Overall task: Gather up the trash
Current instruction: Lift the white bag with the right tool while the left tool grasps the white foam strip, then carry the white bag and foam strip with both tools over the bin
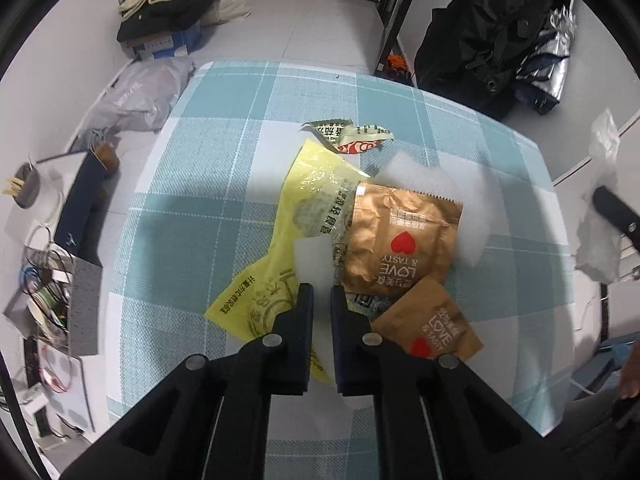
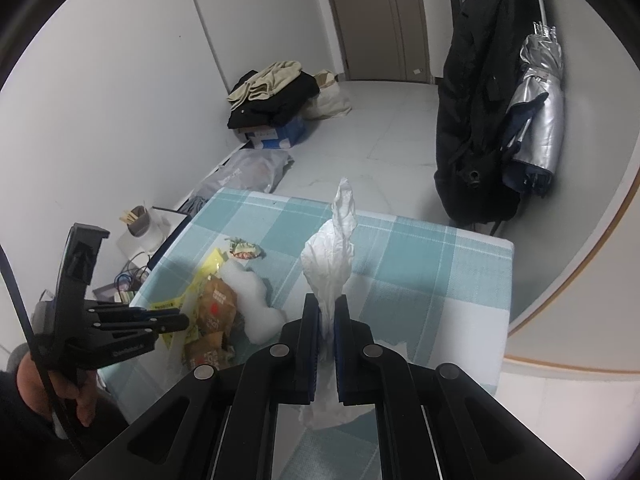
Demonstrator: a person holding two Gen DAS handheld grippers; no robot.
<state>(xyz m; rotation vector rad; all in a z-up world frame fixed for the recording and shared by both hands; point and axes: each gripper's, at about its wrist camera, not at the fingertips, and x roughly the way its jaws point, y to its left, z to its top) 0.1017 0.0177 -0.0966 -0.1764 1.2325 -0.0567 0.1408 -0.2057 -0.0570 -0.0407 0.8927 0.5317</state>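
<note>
A trash pile lies on the blue-checked table point(image 1: 200, 208): a yellow plastic bag point(image 1: 280, 240), a large gold snack wrapper point(image 1: 400, 240), a smaller gold wrapper point(image 1: 432, 328), white foam point(image 1: 424, 176) and a crumpled green-and-red wrapper point(image 1: 352, 136). My left gripper point(image 1: 322, 292) hovers over the pile's near edge, jaws nearly together with a narrow gap, nothing visibly between them. My right gripper point(image 2: 328, 304) is shut on a crumpled white tissue point(image 2: 332, 248) that sticks up above the table. The left gripper point(image 2: 176, 320) also shows in the right wrist view beside the pile point(image 2: 216, 308).
Left of the table are a navy box point(image 1: 78, 208), a cup of sticks point(image 1: 26, 188) and cables point(image 1: 40, 280). A grey plastic bag point(image 1: 140, 92) and a clothes-topped box point(image 1: 168, 20) lie on the floor. A black coat point(image 2: 480, 100) and silver umbrella point(image 2: 540, 108) hang at the right.
</note>
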